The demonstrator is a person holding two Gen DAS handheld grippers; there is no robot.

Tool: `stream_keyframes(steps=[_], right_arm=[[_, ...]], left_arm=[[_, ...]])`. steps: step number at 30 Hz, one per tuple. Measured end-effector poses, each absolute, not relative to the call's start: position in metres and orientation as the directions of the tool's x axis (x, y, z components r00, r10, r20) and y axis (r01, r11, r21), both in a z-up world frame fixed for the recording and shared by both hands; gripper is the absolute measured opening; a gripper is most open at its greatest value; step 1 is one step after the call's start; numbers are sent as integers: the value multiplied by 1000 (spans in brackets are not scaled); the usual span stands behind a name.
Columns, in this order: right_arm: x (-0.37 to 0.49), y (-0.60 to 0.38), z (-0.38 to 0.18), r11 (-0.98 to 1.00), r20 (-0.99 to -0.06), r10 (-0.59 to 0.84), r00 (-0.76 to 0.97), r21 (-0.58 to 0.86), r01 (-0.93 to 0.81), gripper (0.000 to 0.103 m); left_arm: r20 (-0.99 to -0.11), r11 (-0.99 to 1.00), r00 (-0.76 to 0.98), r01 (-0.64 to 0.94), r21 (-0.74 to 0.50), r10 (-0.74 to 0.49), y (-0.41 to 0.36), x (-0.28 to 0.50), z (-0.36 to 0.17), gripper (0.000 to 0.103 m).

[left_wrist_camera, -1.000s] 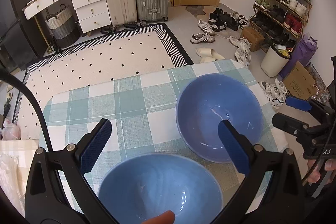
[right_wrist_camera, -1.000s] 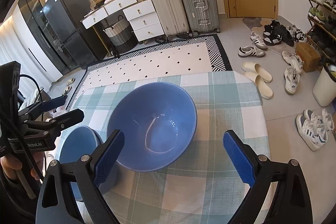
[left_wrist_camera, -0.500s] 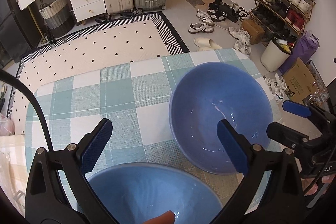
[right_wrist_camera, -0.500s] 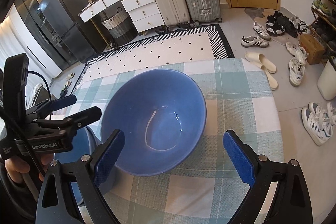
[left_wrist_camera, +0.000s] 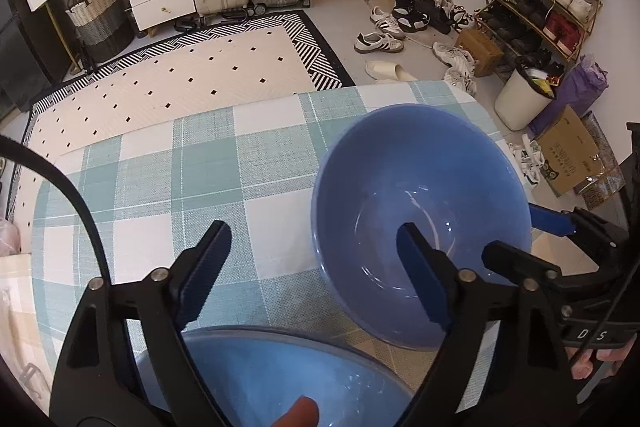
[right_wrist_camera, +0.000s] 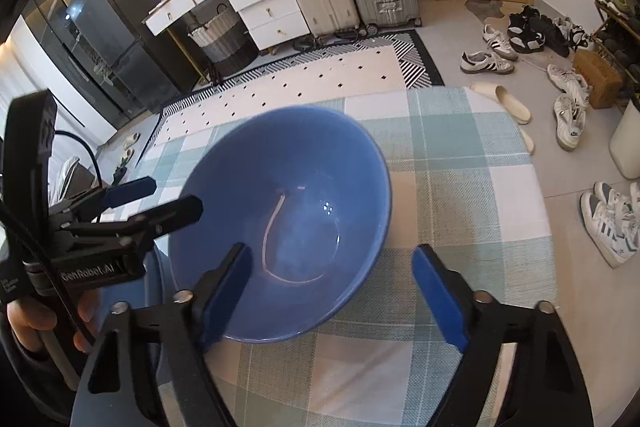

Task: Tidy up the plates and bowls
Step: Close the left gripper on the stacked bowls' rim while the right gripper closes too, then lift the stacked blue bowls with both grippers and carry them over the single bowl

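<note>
On the checked worktop, the left gripper is spread wide, poised above the near blue bowl; rightward, the far blue bowl, mouth upward, is straddled at its rim by the wide-open right gripper.

Large glossy blue ceramic bowl, empty, upright on green-and-white checked tablecloth, toward the right edge of the table; pale curved reflection inside. Second glossy blue bowl, lighter in tone, empty, upright at near edge, close beside first; contact unclear.
</note>
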State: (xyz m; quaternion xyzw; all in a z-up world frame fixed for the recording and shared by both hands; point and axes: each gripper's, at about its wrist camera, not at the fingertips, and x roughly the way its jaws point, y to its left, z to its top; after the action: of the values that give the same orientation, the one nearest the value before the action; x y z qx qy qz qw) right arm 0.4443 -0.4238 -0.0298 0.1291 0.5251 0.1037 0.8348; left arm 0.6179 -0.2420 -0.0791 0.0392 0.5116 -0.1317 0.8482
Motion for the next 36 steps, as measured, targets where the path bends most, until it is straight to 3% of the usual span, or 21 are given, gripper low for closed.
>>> stream_keyframes(steps=[5, 9, 14, 16, 19, 26, 36], right_arm=[[449, -423, -39, 942, -854, 316, 413, 333, -31, 72], [453, -421, -46, 942, -864, 317, 391, 333, -30, 61], [456, -419, -53, 939, -866, 326, 378, 342, -26, 49], [457, -419, -55, 941, -869, 321, 378, 339, -21, 45], [457, -419, -58, 942, -872, 317, 373, 336, -15, 36], [456, -418, -59, 946, -875, 301, 380, 323, -6, 31], [452, -421, -47, 949, -865, 285, 414, 316, 9, 30]], left_arm=[[-893, 963, 420, 266, -52, -164, -246, 623, -91, 69], [-895, 958, 415, 285, -42, -162, -248, 623, -95, 45], [-903, 952, 398, 303, -36, -160, -254, 624, -103, 37], [-908, 952, 388, 305, -37, -160, -255, 626, -107, 26], [-909, 951, 381, 307, -46, -167, -257, 626, -109, 18], [-902, 951, 398, 306, -41, -168, -257, 622, -107, 11], [-869, 949, 461, 312, -32, -180, -259, 611, -79, 11]])
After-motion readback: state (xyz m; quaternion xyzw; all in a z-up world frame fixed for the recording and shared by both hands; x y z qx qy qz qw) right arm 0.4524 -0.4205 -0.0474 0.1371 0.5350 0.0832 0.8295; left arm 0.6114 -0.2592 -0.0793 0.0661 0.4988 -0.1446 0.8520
